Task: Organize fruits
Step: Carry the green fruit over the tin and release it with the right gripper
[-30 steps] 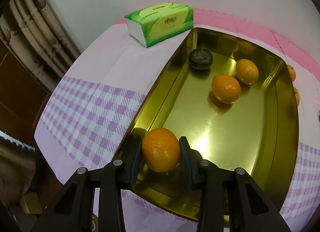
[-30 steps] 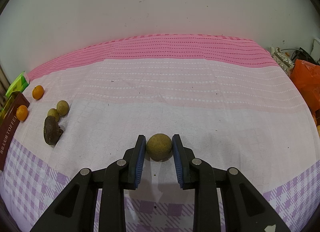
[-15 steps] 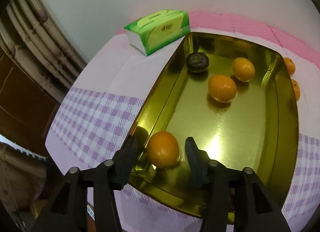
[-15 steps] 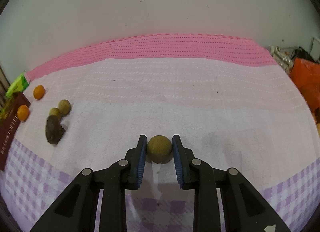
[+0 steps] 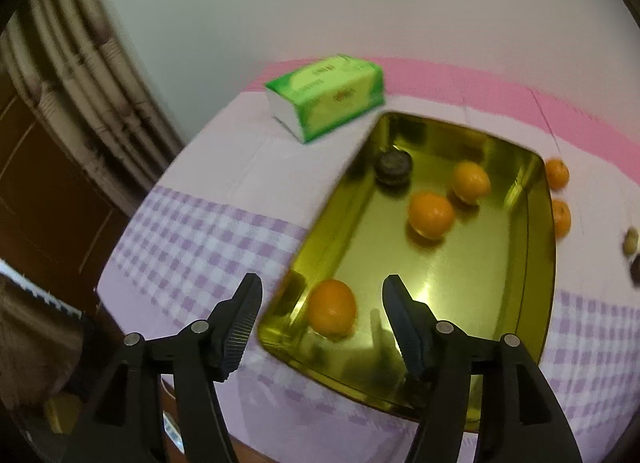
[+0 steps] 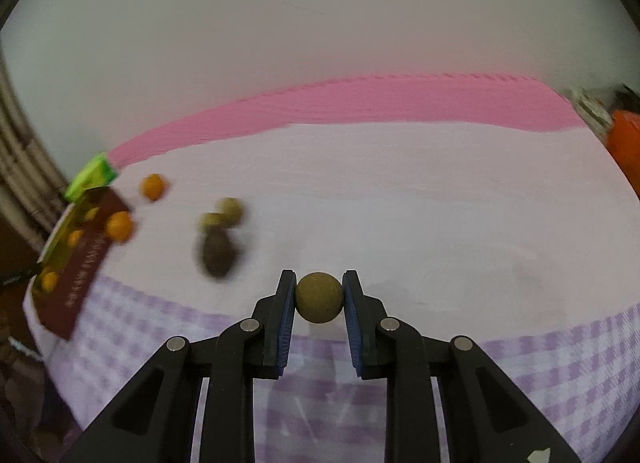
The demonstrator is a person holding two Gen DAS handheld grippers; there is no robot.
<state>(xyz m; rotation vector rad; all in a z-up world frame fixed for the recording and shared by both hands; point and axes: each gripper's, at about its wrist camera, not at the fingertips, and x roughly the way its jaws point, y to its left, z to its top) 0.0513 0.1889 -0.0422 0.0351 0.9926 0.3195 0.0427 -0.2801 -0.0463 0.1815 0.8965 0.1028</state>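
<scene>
Ahead of me a plain pale wall point(image 6: 320, 23) rises behind the worktop point(image 5: 248, 167), bare and softly lit. The worktop wears a cloth: a pink band point(image 6: 380, 99) along the wall edge, a whitish stretch in the middle, lilac check point(image 5: 192, 231) on the side nearest me. To my left a curtain point(image 5: 80, 63) hangs in pale, grubby folds, and beside it stands dark brown wood panelling point(image 5: 36, 183). The light is warm and dim; both views are blurred.
</scene>
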